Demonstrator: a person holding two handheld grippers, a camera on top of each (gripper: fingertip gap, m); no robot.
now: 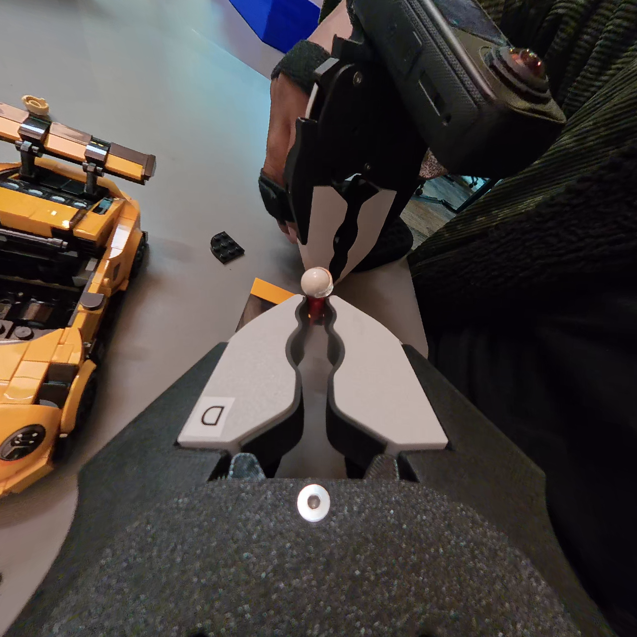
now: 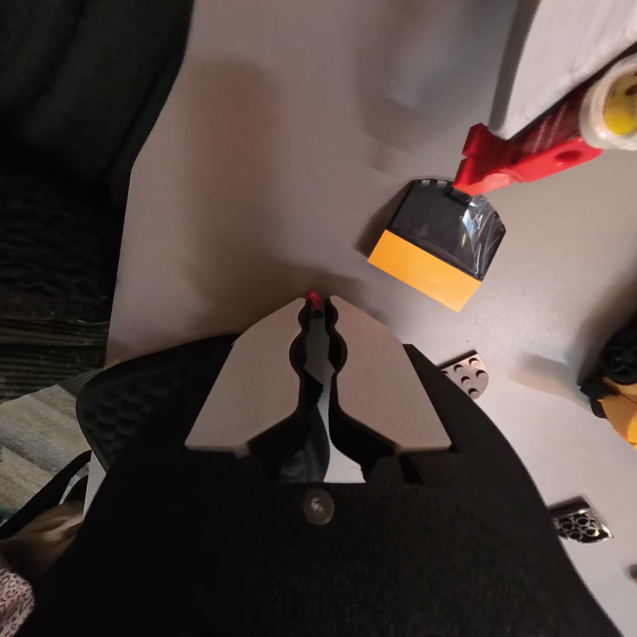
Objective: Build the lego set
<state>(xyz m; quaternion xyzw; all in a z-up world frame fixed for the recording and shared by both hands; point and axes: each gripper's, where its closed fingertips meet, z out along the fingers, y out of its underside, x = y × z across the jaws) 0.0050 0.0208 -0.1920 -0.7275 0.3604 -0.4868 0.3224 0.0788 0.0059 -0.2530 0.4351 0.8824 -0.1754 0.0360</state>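
The left gripper (image 1: 315, 305) jaws clamp a tiny red minifigure (image 1: 316, 305) with white helmet (image 1: 316, 281); right gripper (image 2: 319, 303) jaws pinch the same figure's red end. Light, rigid, slippery; best held by the torso.

Yellow lego car (image 1: 51, 310) cut off at left edge; tape dispenser (image 2: 551, 144) blurred, cropped at right.
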